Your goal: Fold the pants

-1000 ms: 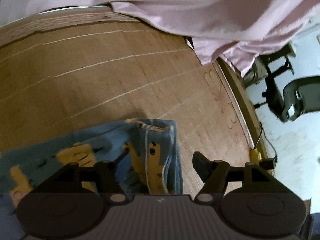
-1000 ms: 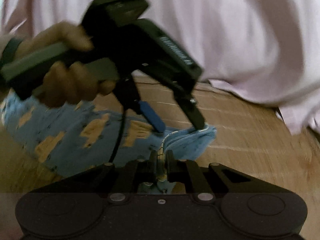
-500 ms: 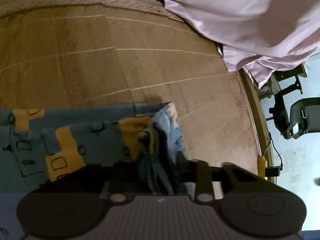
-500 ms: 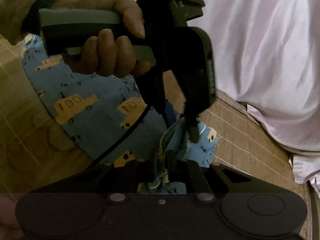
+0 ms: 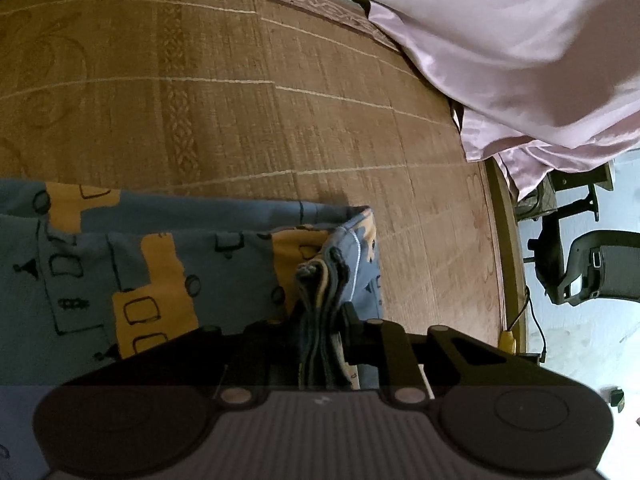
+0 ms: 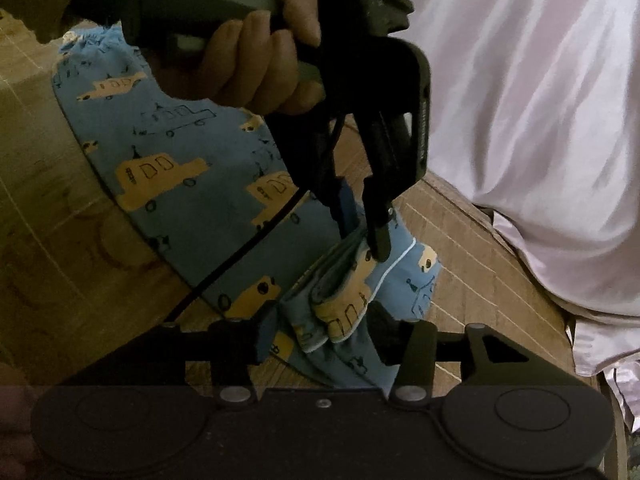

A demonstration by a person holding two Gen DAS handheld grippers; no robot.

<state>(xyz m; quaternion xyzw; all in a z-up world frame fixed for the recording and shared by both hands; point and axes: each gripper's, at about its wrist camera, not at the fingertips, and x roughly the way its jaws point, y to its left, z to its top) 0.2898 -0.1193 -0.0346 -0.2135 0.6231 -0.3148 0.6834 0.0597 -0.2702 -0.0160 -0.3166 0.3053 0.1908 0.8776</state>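
Two grippers meet at a corner of the blue car-print pants (image 5: pixel 160 272) on a woven mat (image 5: pixel 240 100): left gripper (image 5: pixel 322 320) clamped on bunched hem, right gripper (image 6: pixel 320 334) spread apart around it; pink sheet (image 5: pixel 520 48) at 1 o'clock

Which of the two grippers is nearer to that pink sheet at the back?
Left, I think. In the right wrist view, the left gripper pinches the pants further in toward the pink sheet; the right gripper, open, sits behind it.
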